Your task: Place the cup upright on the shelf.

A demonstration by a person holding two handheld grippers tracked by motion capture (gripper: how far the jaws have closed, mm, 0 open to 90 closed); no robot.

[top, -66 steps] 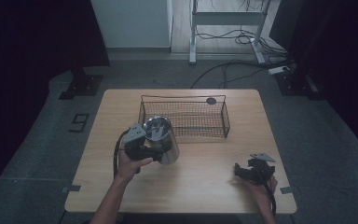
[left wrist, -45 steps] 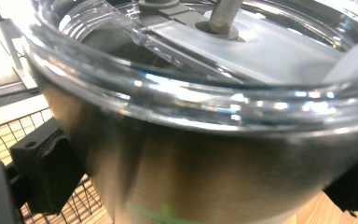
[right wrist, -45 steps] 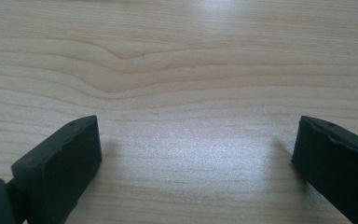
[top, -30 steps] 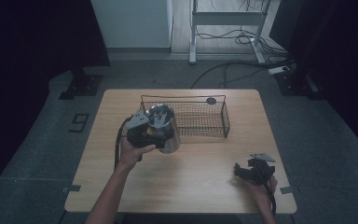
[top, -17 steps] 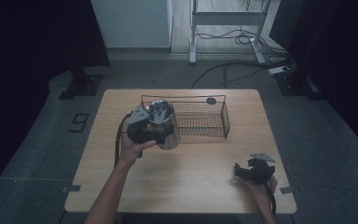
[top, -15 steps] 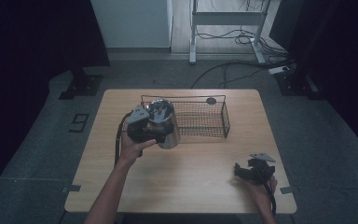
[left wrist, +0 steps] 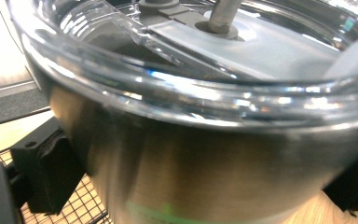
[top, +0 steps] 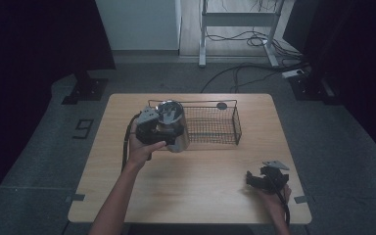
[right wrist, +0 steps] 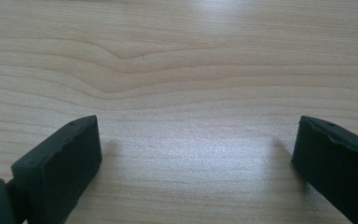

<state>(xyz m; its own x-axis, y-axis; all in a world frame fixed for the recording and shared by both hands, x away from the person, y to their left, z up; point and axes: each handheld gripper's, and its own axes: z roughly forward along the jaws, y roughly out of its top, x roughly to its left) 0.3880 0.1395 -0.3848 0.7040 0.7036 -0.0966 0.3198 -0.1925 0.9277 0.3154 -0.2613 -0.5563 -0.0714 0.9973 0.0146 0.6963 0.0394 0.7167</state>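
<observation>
The left gripper [top: 162, 128] is clamped around a steel cup [top: 172, 125], holding it tilted at the left end of the wire basket [top: 210, 125], probably to set it inside. Well away from the basket, the right gripper [top: 266, 178] rests with its jaws apart and empty.

Object: the shiny stainless-steel tumbler [top: 172, 128] with a clear plastic lid you are carrying.
Look: polished metal wall, a green mark low on it; see-through rim on top [left wrist: 205, 100].
Pose: roughly upright, lid on.
Place: lifted off the wooden table, left of centre, at the left end of the black wire basket [top: 214, 126].
</observation>
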